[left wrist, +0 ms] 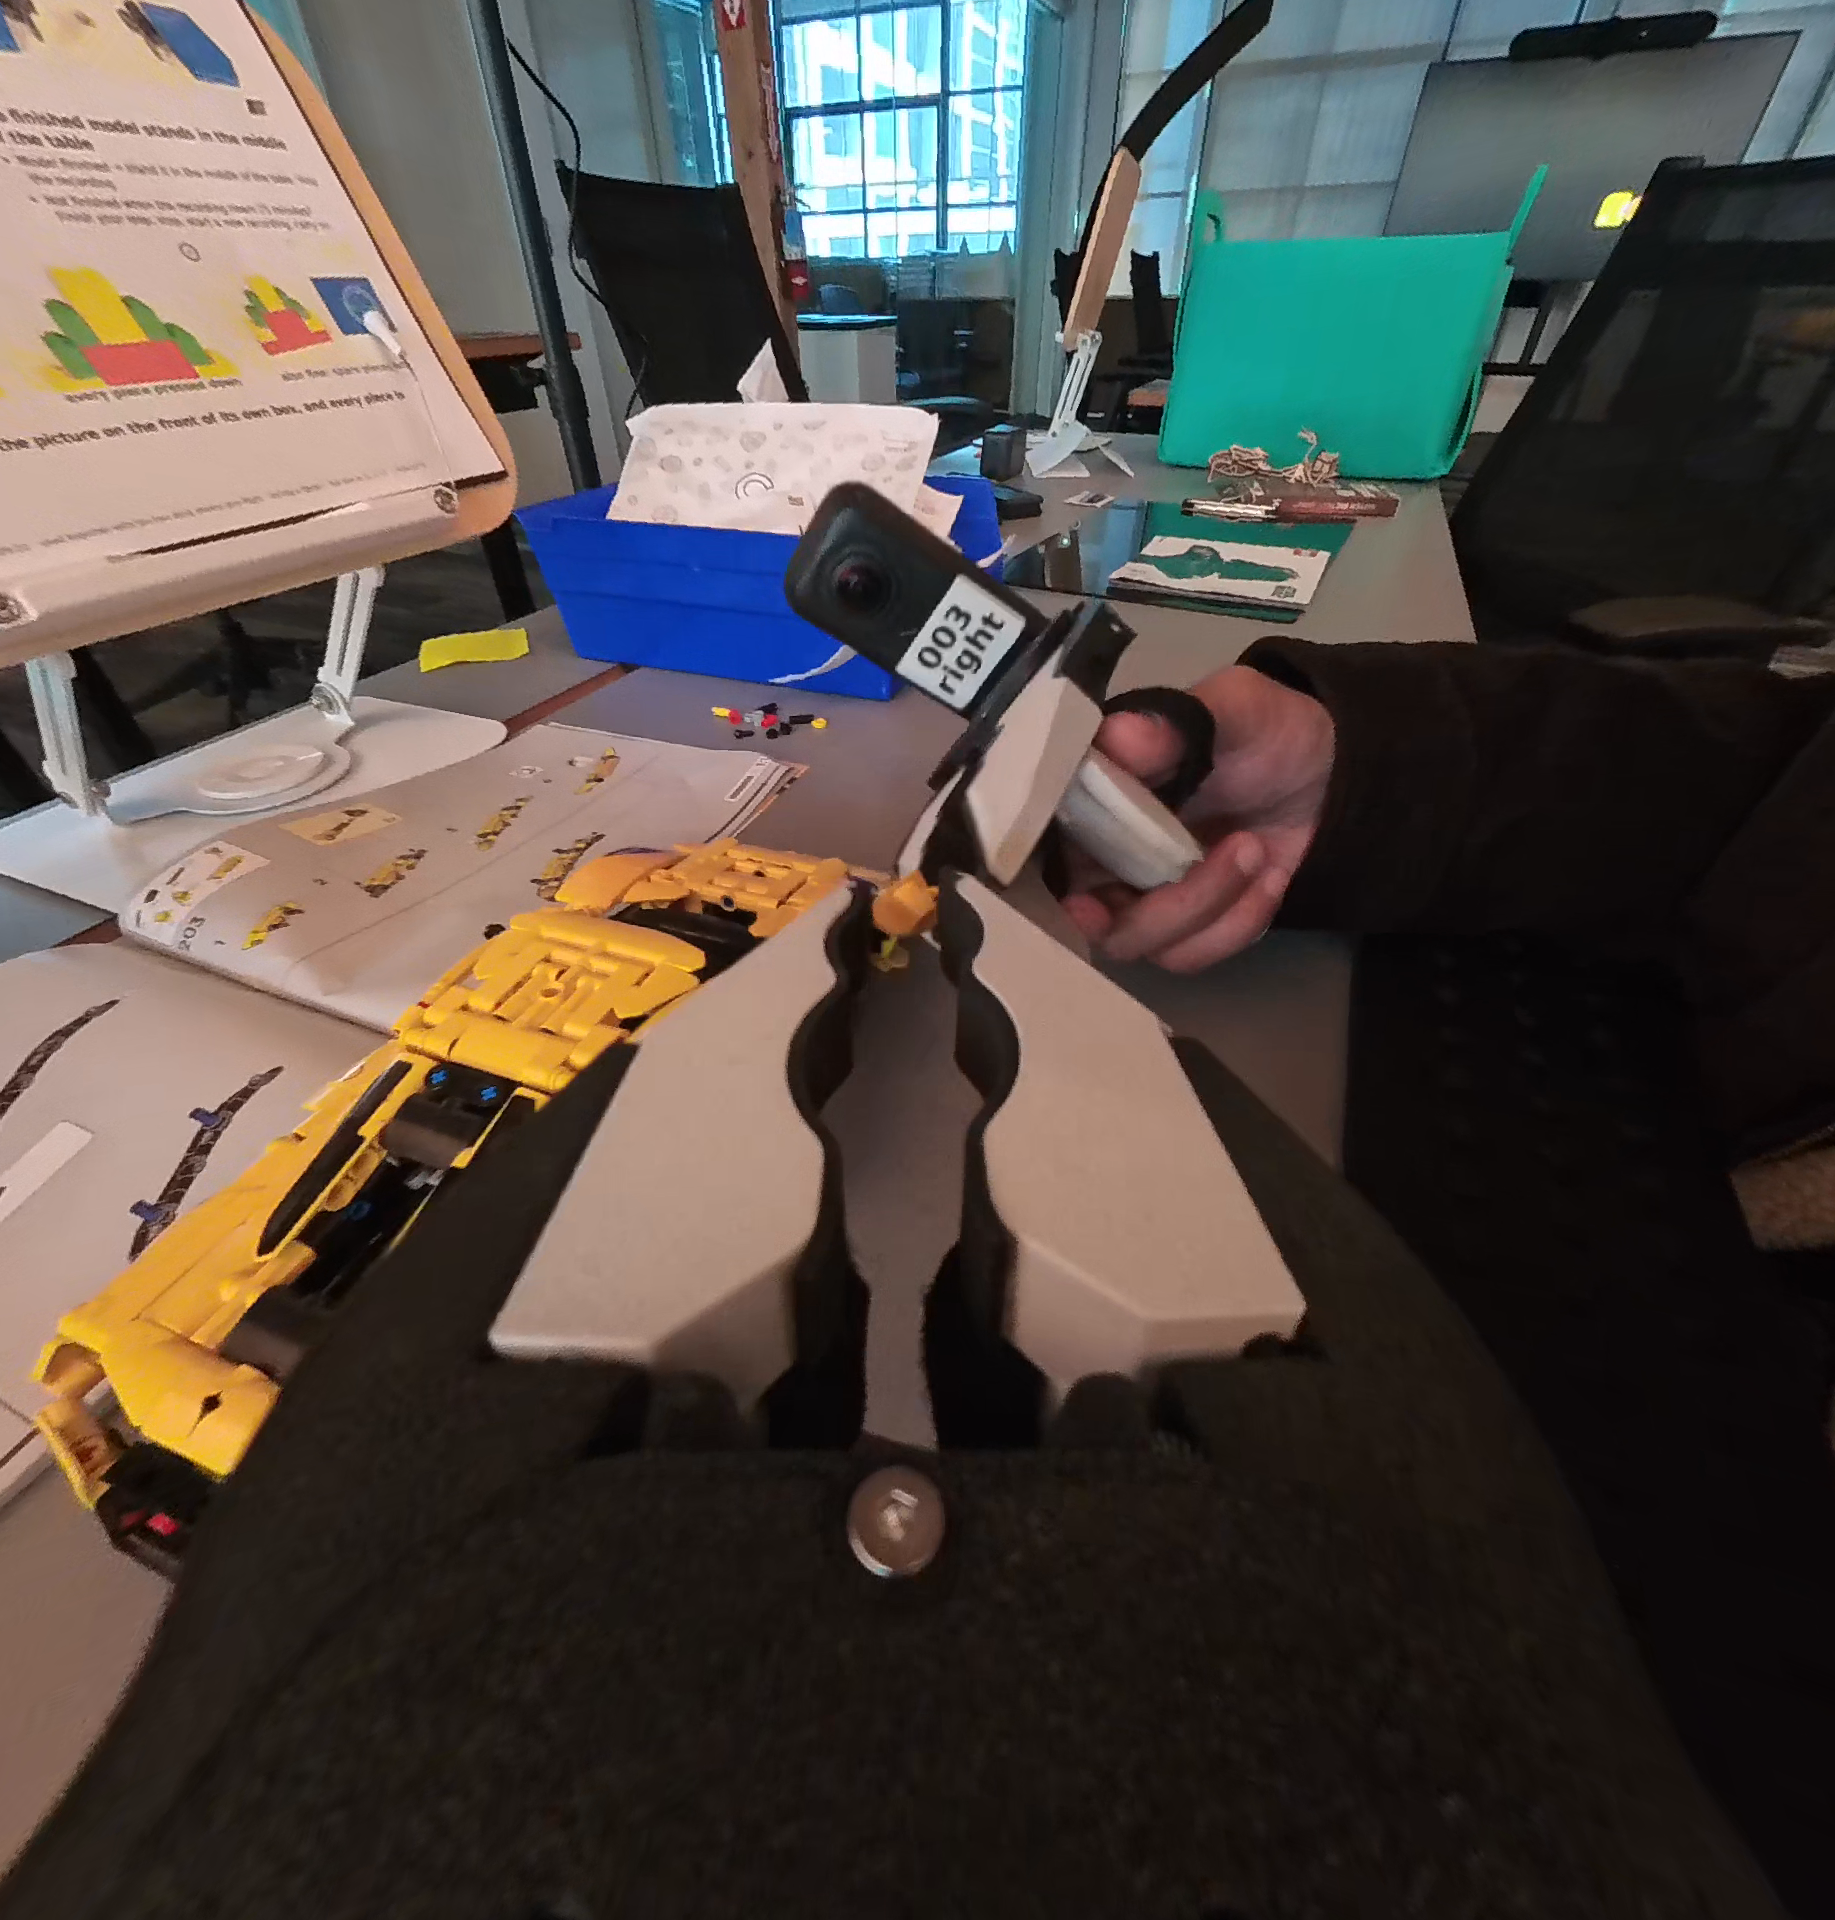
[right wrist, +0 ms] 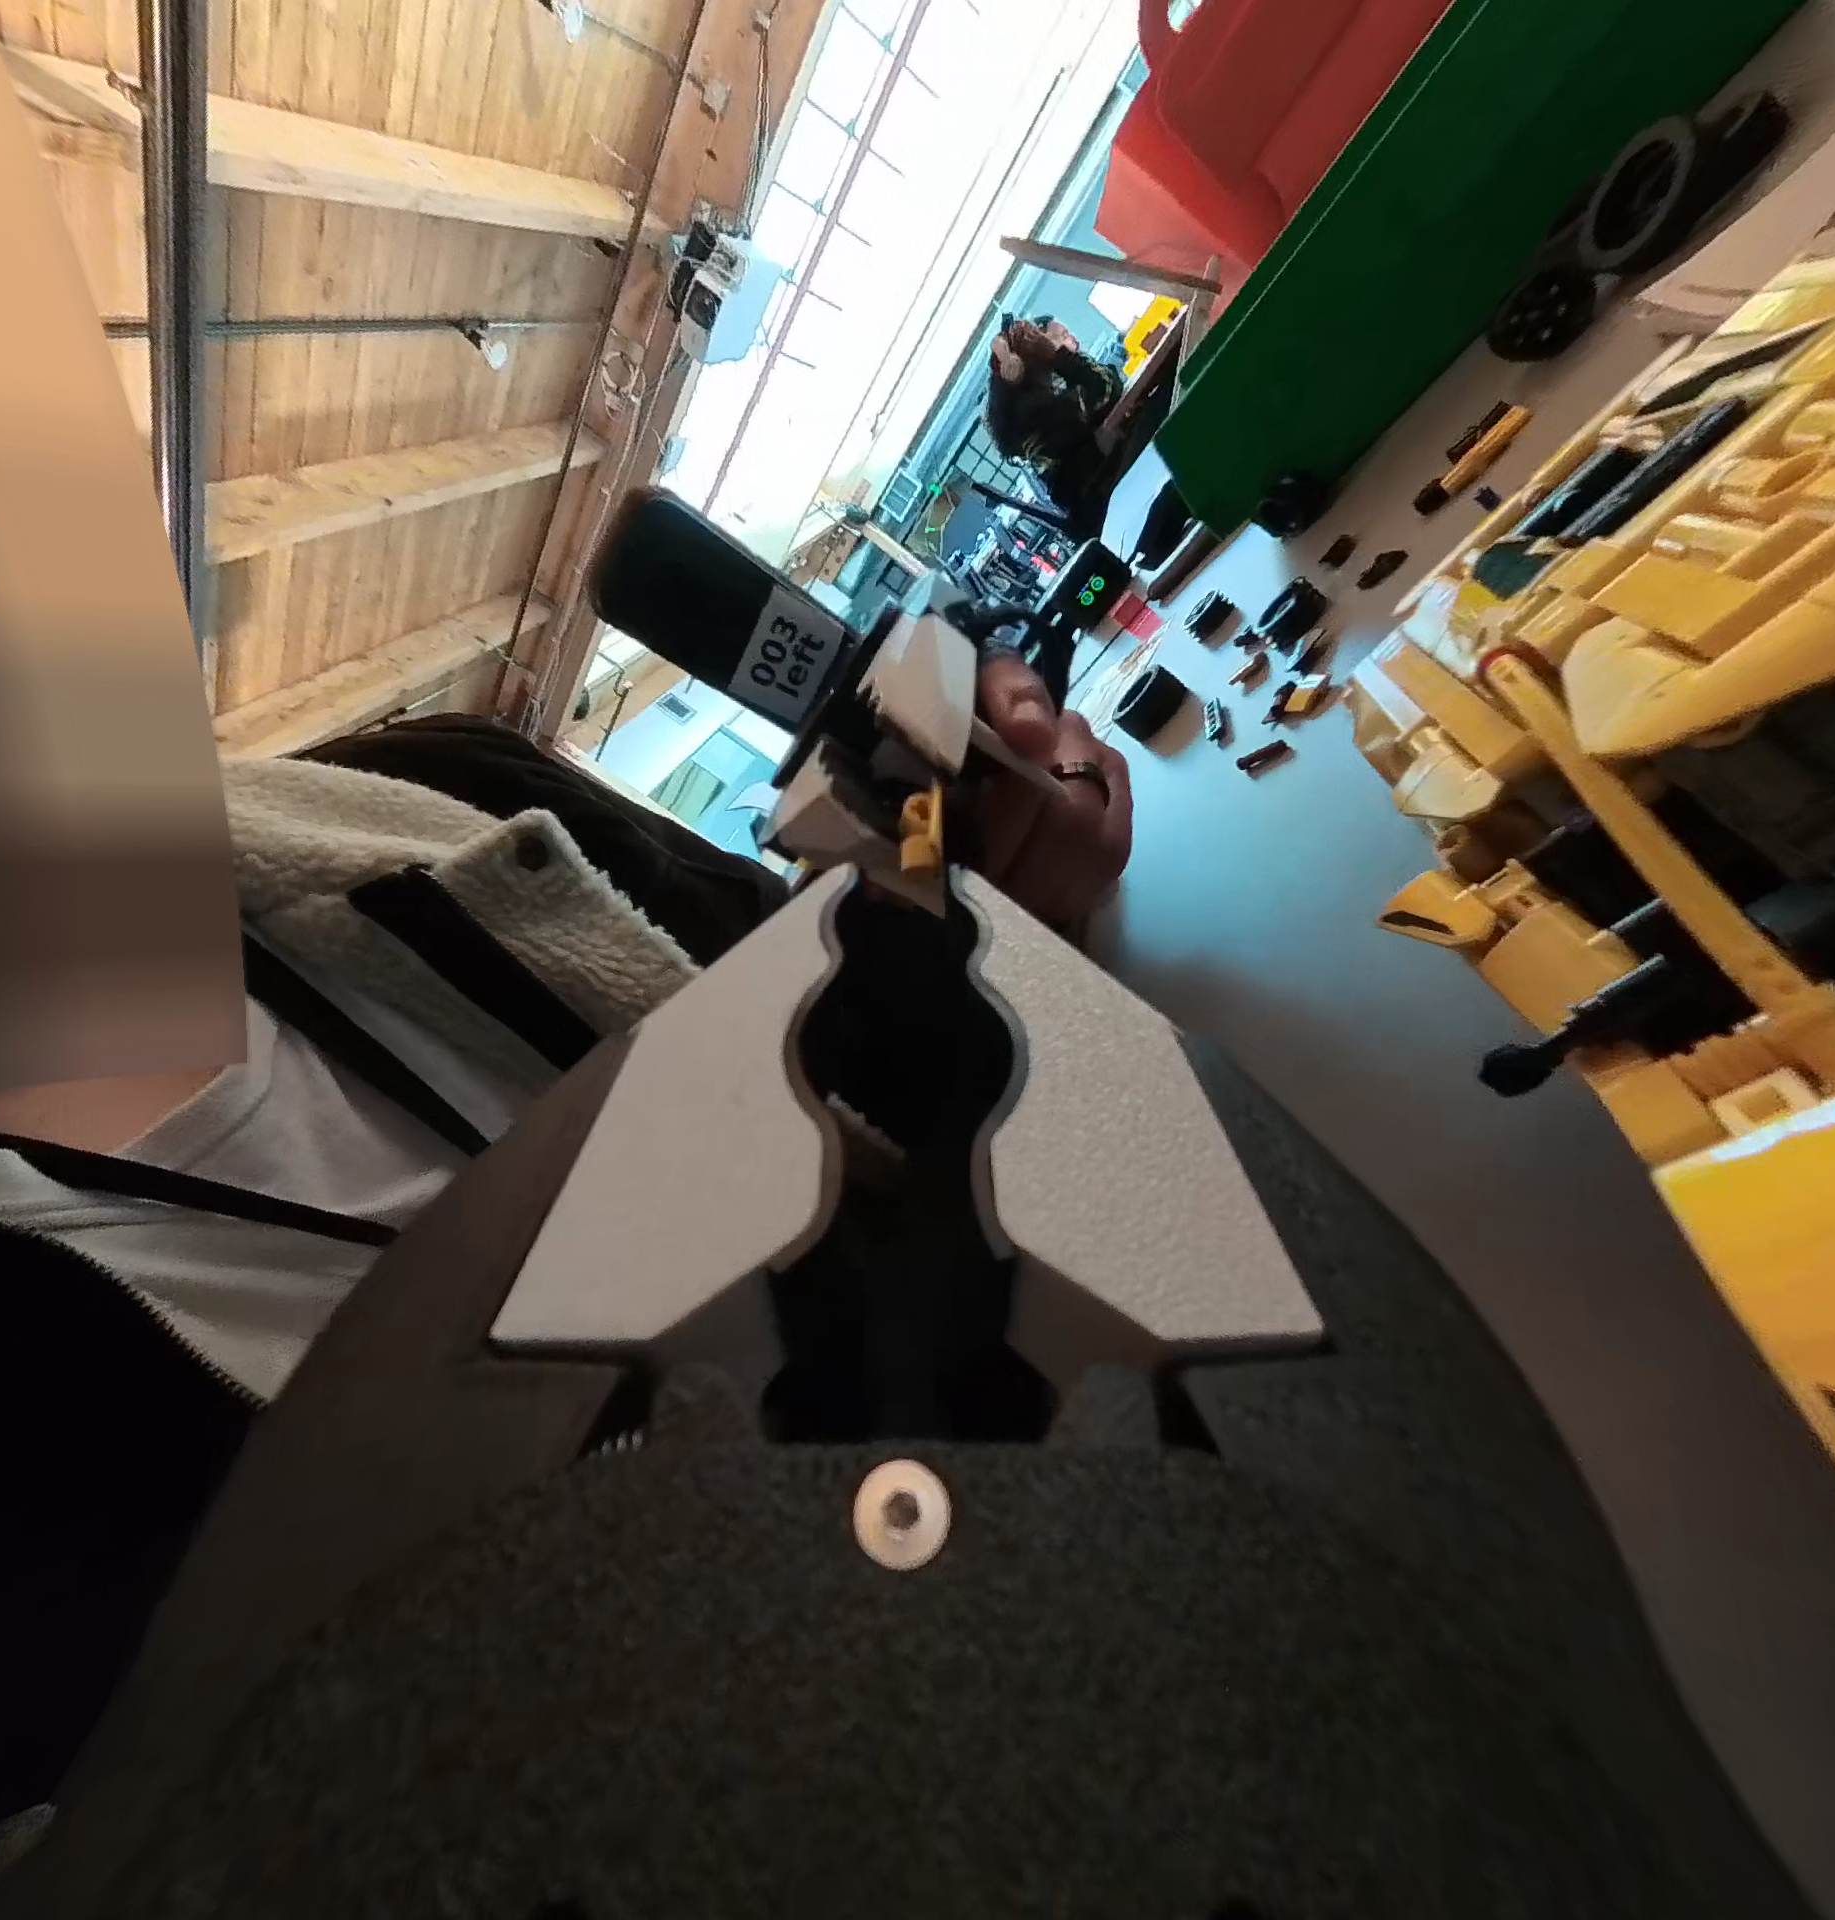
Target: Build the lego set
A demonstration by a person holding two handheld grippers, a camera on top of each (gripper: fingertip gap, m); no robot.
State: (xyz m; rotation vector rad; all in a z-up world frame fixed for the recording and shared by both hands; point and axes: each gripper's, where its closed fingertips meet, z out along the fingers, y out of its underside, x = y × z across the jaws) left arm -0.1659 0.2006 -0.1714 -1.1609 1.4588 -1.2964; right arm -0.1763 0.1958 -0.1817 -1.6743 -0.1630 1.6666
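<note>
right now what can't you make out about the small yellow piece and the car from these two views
- Small yellow piece: left wrist view, both grippers' tips crowd it; which one grips it is unclear.
- Same piece, right wrist view: too small to tell its shape.
- Yellow car: left wrist view, the left gripper covers its right side.
- Car, right wrist view: blurred, cut off by the right edge.

My left gripper [left wrist: 905,906] and right gripper [right wrist: 897,883]: raised, tips meeting, both closed on one small yellow piece [left wrist: 905,904].
</note>
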